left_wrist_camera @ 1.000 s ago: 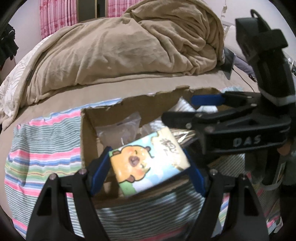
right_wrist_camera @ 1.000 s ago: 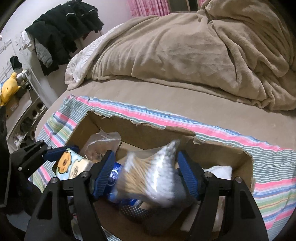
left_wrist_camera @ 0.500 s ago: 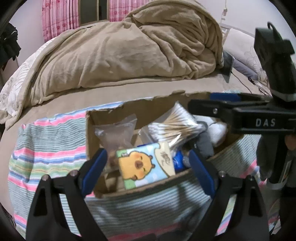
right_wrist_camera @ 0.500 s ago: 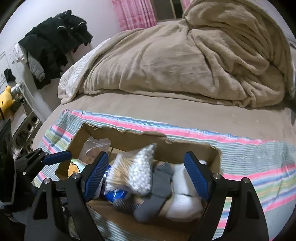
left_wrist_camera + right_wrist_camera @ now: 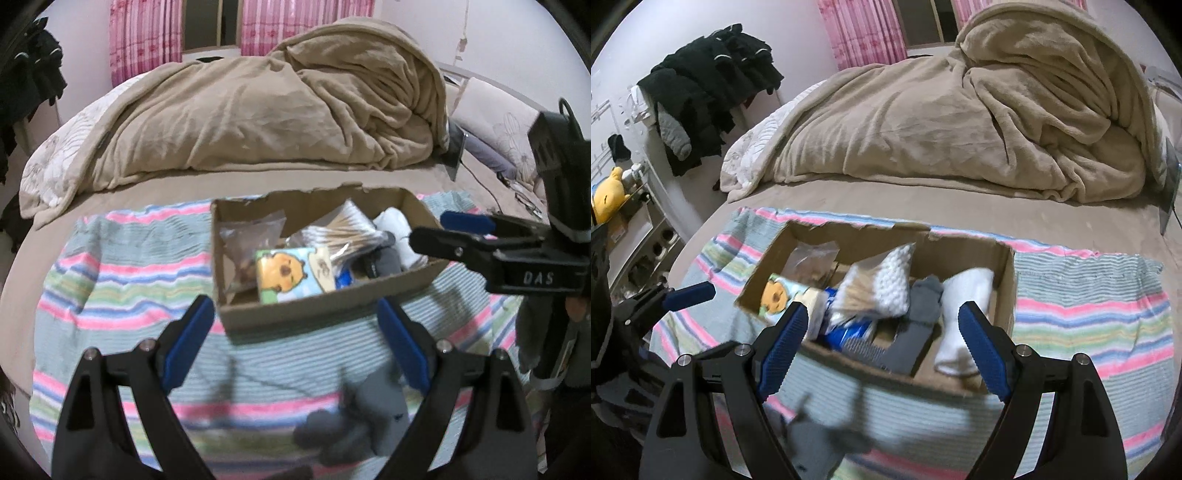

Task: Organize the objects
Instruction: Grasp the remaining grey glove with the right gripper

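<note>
Bed, striped cloth (image 5: pixel 1089 314): box (image 5: pixel 1006 273) mostly packed; grey sock (image 5: pixel 365 417) left outside; left tongs (image 5: pixel 295 347), right tongs (image 5: pixel 882 343) released, empty.

Soft indoor light, fisheye warp

You get even, dim room light; edges bend and vignette black, and the grey cloth (image 5: pixel 354 417) nearest the lens smears with blur.

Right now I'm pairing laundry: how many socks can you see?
3: a gray sock and a white sock side by side in the cardboard box, plus a gray sock on the striped cloth. Others may be buried.
</note>
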The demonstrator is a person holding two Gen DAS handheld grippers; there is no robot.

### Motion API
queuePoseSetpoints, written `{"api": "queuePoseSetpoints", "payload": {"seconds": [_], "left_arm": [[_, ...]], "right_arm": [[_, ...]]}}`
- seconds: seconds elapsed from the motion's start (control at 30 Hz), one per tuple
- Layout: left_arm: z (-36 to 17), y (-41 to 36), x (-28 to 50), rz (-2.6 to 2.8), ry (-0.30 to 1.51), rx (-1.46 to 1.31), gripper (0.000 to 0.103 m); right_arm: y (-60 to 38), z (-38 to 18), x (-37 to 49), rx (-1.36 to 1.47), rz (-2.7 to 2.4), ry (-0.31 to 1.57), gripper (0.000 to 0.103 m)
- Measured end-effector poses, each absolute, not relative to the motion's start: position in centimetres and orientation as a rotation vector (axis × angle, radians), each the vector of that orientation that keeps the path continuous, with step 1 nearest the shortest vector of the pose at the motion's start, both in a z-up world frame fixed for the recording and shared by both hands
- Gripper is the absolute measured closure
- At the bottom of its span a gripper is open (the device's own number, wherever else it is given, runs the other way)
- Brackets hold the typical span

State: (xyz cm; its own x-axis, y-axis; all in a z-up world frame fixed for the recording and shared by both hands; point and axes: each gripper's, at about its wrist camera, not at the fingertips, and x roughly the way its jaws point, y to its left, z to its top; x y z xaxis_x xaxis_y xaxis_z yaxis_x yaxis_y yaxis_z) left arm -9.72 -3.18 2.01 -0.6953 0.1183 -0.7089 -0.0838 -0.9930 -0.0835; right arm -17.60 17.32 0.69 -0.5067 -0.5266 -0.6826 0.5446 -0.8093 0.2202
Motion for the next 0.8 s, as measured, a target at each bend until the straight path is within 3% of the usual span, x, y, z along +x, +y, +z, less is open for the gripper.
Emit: {"api": "queuePoseSetpoints", "payload": {"seconds": [0.8], "left_arm": [[-2.1, -5.6, -4.3, 2.830, -0.159, -1.309, 0.012]], "right_arm": [[15.7, -5.3, -10.4, 1.167, -2.153, 0.101, 0.017]]}}
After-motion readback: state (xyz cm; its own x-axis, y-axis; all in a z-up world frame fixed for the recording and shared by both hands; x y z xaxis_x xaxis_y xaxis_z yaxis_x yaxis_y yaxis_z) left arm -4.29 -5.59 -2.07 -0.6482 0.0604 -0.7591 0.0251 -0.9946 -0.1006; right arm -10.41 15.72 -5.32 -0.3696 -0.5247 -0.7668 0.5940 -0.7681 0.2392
